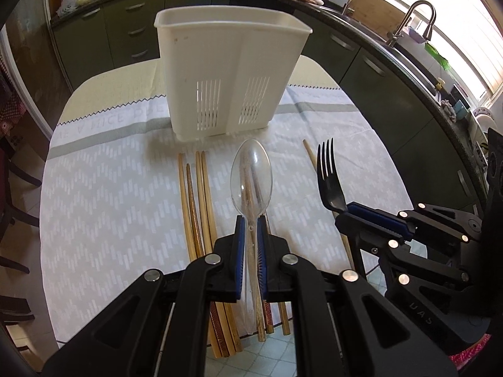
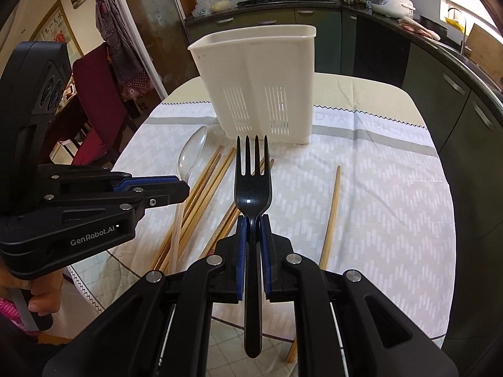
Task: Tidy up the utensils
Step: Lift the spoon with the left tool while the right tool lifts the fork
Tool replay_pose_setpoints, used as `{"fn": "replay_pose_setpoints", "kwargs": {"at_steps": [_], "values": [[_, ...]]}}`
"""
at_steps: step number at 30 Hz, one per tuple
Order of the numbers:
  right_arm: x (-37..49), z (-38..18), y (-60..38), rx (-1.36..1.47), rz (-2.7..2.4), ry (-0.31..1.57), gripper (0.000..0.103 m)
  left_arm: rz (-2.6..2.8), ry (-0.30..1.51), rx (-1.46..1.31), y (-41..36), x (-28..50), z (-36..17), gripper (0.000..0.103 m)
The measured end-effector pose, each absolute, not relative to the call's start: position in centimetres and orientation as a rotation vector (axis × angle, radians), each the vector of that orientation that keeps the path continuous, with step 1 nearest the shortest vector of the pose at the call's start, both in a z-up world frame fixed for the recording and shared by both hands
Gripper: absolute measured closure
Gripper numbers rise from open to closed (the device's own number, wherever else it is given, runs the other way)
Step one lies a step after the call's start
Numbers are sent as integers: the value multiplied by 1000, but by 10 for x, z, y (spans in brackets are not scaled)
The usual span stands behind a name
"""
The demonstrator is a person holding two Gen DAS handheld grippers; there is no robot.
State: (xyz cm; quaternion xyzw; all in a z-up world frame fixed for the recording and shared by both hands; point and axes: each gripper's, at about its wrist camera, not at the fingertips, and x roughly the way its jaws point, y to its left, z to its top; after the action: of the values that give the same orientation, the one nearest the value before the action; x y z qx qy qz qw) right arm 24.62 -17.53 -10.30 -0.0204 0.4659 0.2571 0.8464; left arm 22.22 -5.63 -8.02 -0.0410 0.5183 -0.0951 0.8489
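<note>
My left gripper [image 1: 251, 221] is shut on the handle of a clear plastic spoon [image 1: 251, 172], bowl pointing at the white two-compartment utensil holder [image 1: 231, 72]. My right gripper [image 2: 253, 223] is shut on a black plastic fork [image 2: 252, 182], tines pointing at the holder [image 2: 261, 84]. Both utensils are held above the table, in front of the holder. Several wooden chopsticks [image 1: 196, 207] lie on the cloth below; they also show in the right wrist view [image 2: 204, 194]. The right gripper with the fork [image 1: 328, 172] appears at the right of the left wrist view. The left gripper [image 2: 176, 188] appears at the left of the right wrist view.
A white patterned cloth [image 1: 110, 188] covers the round table. One chopstick [image 2: 330, 220] lies apart at the right. Kitchen counters with a sink and faucet [image 1: 415, 22] curve behind. A red chair [image 2: 100, 94] stands at the far left of the table.
</note>
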Motion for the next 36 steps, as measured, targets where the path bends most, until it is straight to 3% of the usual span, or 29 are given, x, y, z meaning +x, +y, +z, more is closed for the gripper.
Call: {"fn": "replay_pose_setpoints", "kwargs": {"at_steps": [12, 36], "values": [[245, -101, -180, -42, 543, 983, 94, -202, 1094, -62, -59, 222, -82, 95], [245, -101, -188, -21, 546, 990, 94, -161, 1288, 3, -73, 253, -160, 95]]}}
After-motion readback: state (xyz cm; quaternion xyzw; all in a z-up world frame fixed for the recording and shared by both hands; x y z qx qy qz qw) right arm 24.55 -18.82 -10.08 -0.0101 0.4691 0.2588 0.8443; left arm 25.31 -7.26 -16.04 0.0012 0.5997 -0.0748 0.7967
